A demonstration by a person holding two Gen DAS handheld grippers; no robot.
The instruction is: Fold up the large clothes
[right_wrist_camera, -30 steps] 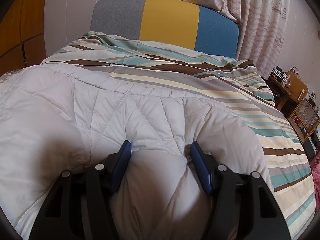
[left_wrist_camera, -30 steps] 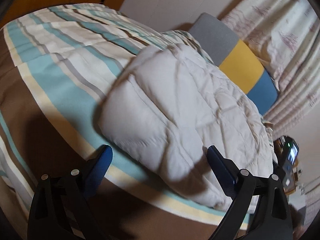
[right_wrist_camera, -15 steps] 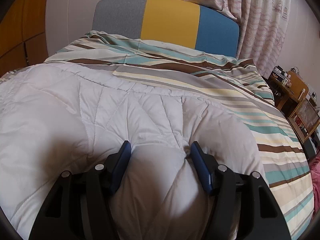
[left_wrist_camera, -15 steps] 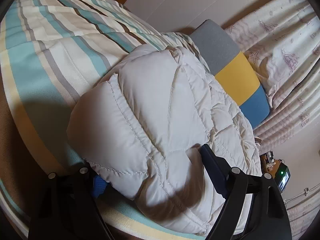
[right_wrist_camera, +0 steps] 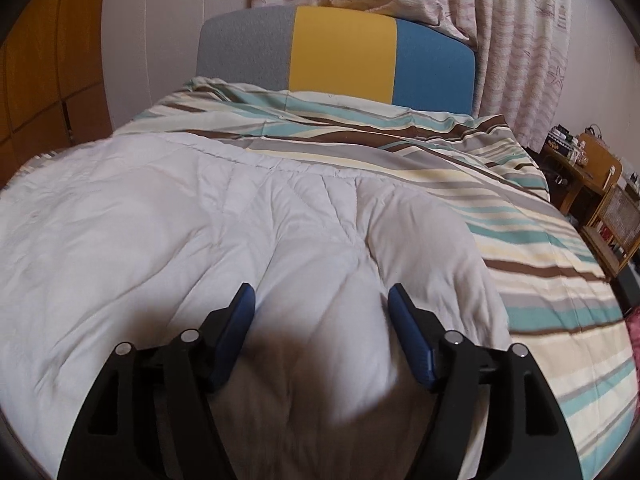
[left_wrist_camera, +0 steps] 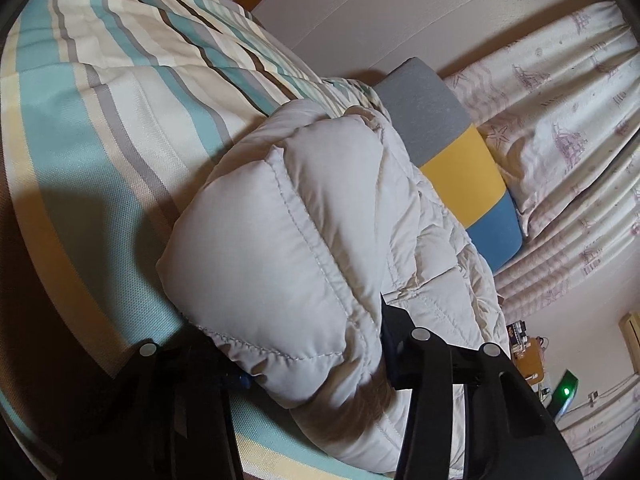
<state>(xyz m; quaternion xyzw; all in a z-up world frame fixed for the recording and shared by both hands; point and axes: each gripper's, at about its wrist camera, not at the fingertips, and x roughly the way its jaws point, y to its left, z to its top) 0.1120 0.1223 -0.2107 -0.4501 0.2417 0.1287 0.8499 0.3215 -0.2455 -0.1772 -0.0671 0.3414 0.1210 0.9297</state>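
Directly ahead of the left gripper point(left_wrist_camera: 316, 356), a corner of the white quilted padded garment point(left_wrist_camera: 288, 240) bulges up from between its jaws at the lower centre of the left wrist frame. The jaws are closing and both press into the padding, so this corner is judged grasped. From that corner the garment's long axis runs away toward the right of the frame, along the near edge of the bed.

Lower centre of the right wrist frame: the right gripper point(right_wrist_camera: 320, 312) straddles a raised fold of the same garment point(right_wrist_camera: 160, 232). Its jaws are opening; the blue pads point(right_wrist_camera: 236, 332) stand just beside the bulge, and firm contact cannot be confirmed. Grip judged released or nearly so.

Finding: the left hand has the firmer hold on the garment, the right the looser. The coming fold is judged to turn on carrying the left-held corner across the garment's body.

Beneath, the striped bedspread point(right_wrist_camera: 540, 272) in teal, brown, cream and grey covers the bed, bare toward the right of the right wrist frame.

Beyond stands a padded headboard point(right_wrist_camera: 340, 52) in grey, yellow and blue panels. Behind it hang pale patterned curtains point(right_wrist_camera: 520, 40). Wooden shelving point(right_wrist_camera: 600, 184) with small items, too small to identify, stands at the right edge.
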